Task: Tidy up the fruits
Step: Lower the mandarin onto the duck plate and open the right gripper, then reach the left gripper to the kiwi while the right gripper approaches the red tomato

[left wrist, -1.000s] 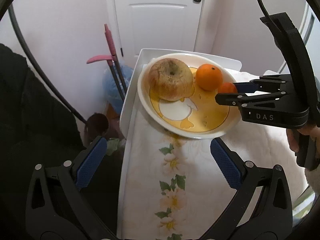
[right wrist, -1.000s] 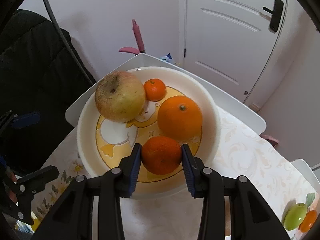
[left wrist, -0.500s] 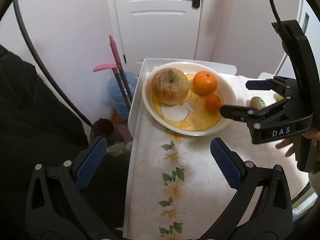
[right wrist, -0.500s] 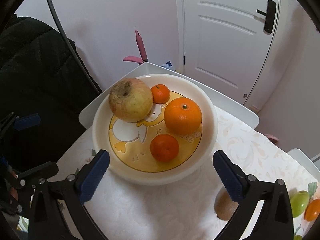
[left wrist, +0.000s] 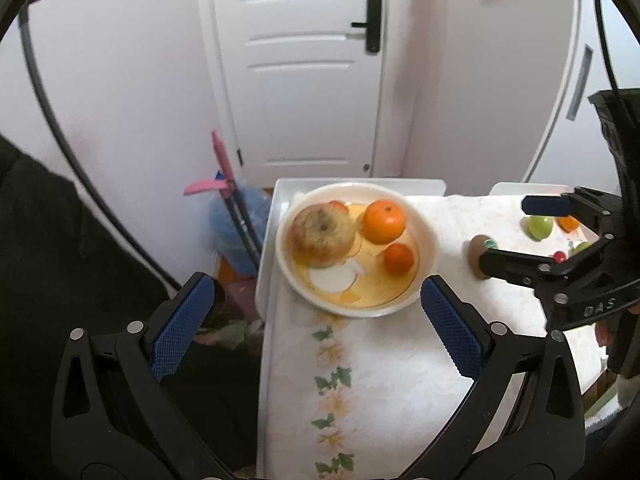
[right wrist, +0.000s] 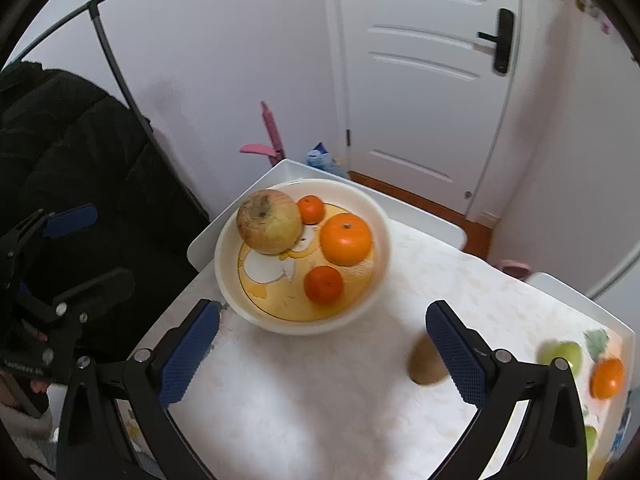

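The white bowl sits at the far end of the table, on its floral cloth; inside lie a mottled apple, a large orange, a small mandarin nearest the right gripper and another small one tucked behind the apple. The right gripper hovers short of the bowl, its blue-padded fingers spread wide with nothing between them; a brown kiwi lies on the cloth just beside its right finger (partly hidden by it). The left gripper hangs before the bowl's near rim, fingers likewise wide apart and empty. A white door stands behind.
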The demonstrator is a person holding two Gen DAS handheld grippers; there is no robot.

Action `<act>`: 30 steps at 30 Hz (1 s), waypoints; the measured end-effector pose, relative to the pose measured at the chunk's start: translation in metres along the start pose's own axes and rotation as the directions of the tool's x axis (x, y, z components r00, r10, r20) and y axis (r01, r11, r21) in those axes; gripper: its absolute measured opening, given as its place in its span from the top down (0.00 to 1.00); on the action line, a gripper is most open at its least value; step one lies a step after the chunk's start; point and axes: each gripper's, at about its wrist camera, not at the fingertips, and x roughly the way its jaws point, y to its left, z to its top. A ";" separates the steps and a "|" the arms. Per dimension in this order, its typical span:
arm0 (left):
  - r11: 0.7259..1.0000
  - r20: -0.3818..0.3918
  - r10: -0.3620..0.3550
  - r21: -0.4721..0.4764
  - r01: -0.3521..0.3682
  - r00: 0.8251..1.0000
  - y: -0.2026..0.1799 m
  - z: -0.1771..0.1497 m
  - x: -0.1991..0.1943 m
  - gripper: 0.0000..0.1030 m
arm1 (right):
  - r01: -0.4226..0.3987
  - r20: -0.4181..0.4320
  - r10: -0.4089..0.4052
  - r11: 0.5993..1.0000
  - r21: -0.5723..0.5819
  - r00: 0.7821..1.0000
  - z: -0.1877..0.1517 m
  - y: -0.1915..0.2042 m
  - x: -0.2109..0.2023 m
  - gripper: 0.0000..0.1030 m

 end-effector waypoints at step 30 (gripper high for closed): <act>0.929 -0.086 -0.262 0.249 0.275 0.961 -0.171 0.015 0.079 0.00 | 0.404 -0.130 -0.391 0.784 0.472 0.911 -0.157 -0.128 -0.119 0.00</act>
